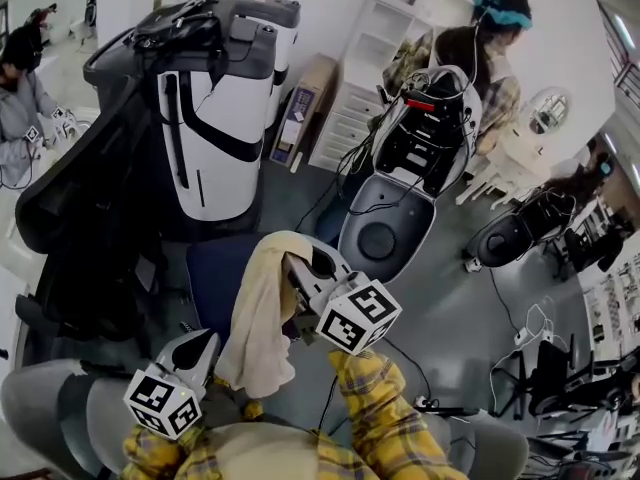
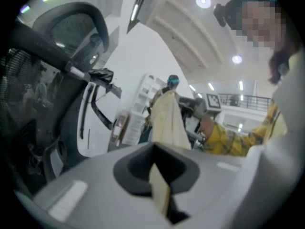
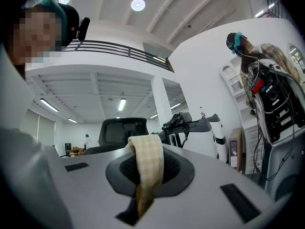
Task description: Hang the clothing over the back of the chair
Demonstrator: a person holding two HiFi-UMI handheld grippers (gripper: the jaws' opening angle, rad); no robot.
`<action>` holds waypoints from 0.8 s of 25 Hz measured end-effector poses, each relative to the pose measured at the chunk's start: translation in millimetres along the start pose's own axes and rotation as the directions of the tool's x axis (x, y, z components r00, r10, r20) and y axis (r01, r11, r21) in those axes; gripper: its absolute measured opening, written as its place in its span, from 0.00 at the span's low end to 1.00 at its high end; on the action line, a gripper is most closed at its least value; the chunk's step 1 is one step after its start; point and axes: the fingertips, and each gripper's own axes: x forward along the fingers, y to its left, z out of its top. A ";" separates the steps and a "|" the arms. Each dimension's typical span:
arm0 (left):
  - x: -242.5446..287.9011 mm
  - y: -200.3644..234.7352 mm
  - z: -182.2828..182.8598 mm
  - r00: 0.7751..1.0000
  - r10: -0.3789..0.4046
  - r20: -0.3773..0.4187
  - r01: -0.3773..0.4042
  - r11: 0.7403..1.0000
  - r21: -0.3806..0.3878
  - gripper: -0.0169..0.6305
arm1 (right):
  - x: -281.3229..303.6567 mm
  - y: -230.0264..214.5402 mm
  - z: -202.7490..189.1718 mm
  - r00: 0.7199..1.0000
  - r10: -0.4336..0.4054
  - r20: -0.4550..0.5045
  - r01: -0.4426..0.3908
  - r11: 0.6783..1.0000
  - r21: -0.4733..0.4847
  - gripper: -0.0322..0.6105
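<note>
Cloth [image 1: 262, 313], pale yellow check, hangs in the air between the two grippers, over a blue seat [image 1: 212, 276] and just right of the black chair [image 1: 90, 198]; none of it lies on the chair back. Right gripper [image 1: 296, 268] has its jaws pinched narrow on the cloth's top fold, and left gripper [image 1: 205, 346] has its jaws pinched narrow on a lower edge. A white robot [image 1: 225, 98] stands behind the chair.

The clothing [image 1: 262, 318] is soft, matt checked cloth; the chair [image 1: 90, 208] back is matt black mesh
</note>
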 end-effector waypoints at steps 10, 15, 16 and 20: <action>32.4 36.0 -0.7 0.998 -0.043 -0.046 0.041 0.999 -0.034 0.03 | 30.1 -45.8 -52.3 0.993 -0.061 -0.105 0.066 0.997 0.042 0.08; 47.9 51.4 2.0 0.996 -0.056 -0.067 0.053 0.998 -0.046 0.03 | 41.6 -62.0 -84.5 0.978 -0.069 -0.197 0.073 0.997 0.014 0.08; 50.9 55.0 2.7 0.996 -0.058 -0.070 0.054 0.997 -0.047 0.03 | 43.3 -66.6 -92.9 0.972 -0.077 -0.222 0.080 0.997 0.007 0.08; 59.6 66.4 3.6 0.994 -0.063 -0.084 0.059 0.997 -0.054 0.03 | 43.2 -84.1 -123.8 0.947 -0.113 -0.300 0.123 0.992 0.015 0.08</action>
